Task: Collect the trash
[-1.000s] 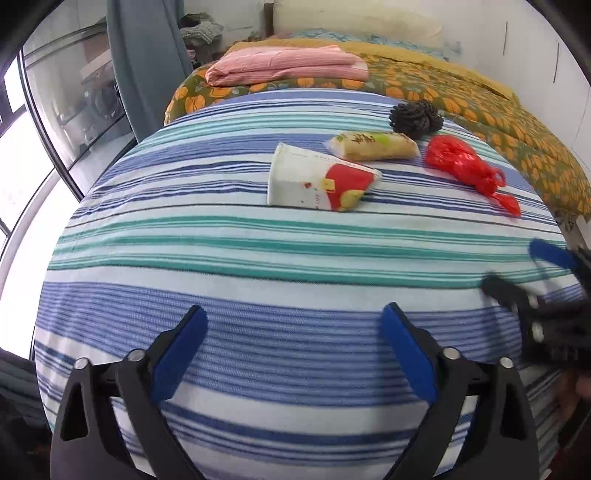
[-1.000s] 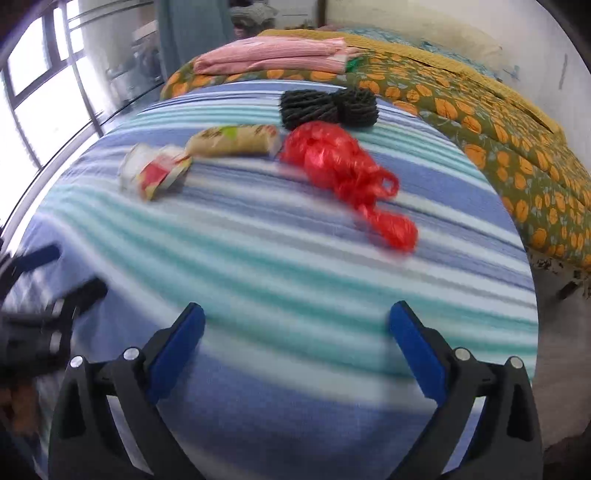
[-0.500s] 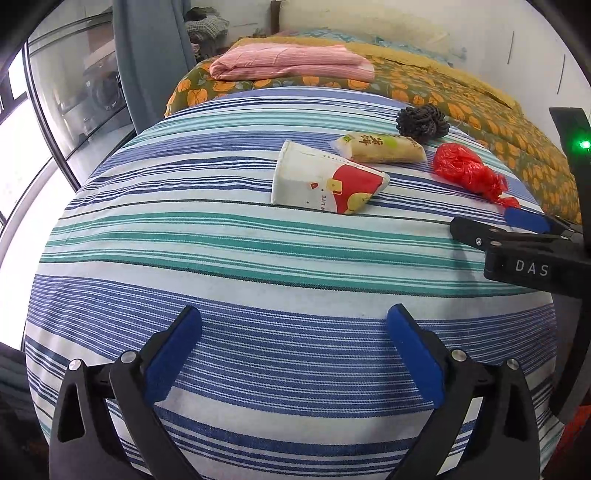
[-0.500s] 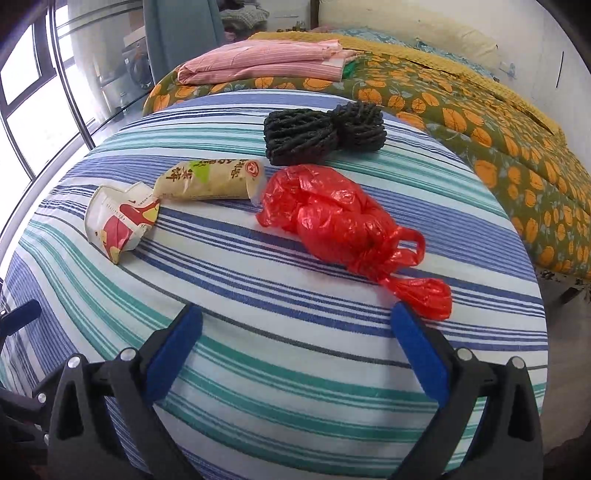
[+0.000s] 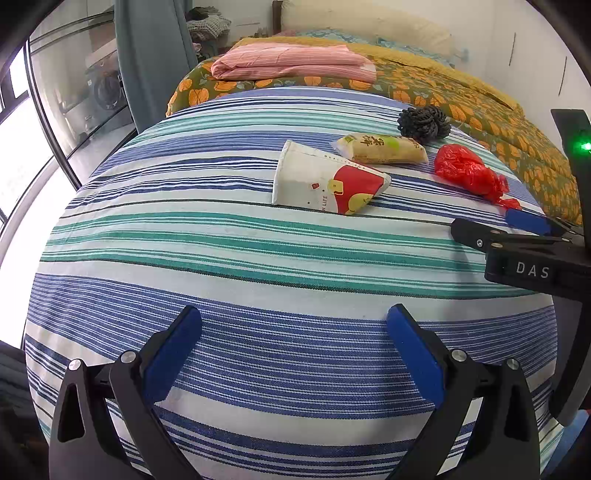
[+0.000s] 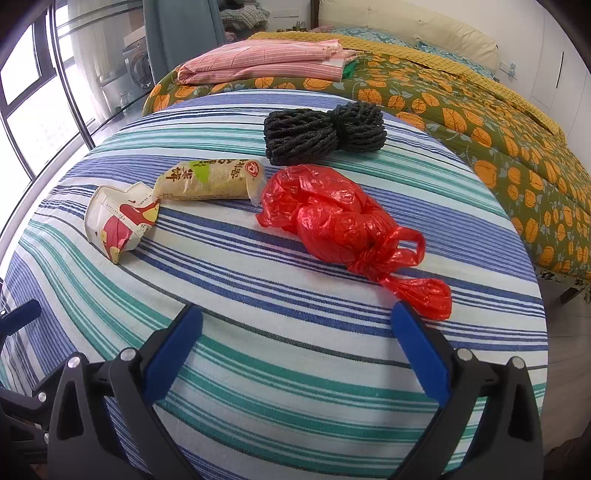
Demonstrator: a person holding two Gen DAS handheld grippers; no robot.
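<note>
On the striped bedsheet (image 5: 221,258) lie a crushed white-and-red paper cup (image 5: 325,181) (image 6: 120,218), a yellow snack wrapper (image 5: 384,149) (image 6: 210,179), a knotted red plastic bag (image 5: 469,171) (image 6: 340,221) and a black rope bundle (image 5: 423,122) (image 6: 325,131). My left gripper (image 5: 293,349) is open and empty, well short of the cup. My right gripper (image 6: 297,350) is open and empty, its right finger close to the red bag's tail. The right gripper also shows from the side at the right edge of the left wrist view (image 5: 517,240).
A flowered orange-and-green quilt (image 6: 480,122) with folded pink cloth (image 6: 266,62) covers the far bed. A pillow (image 5: 369,22) lies at the head. Windows and a grey curtain (image 5: 147,62) are on the left. Floor shows right of the bed (image 6: 569,314).
The right gripper has moved forward toward the red bag, which now looms larger. The left gripper has edged a little closer to the cup. Both stay open.
</note>
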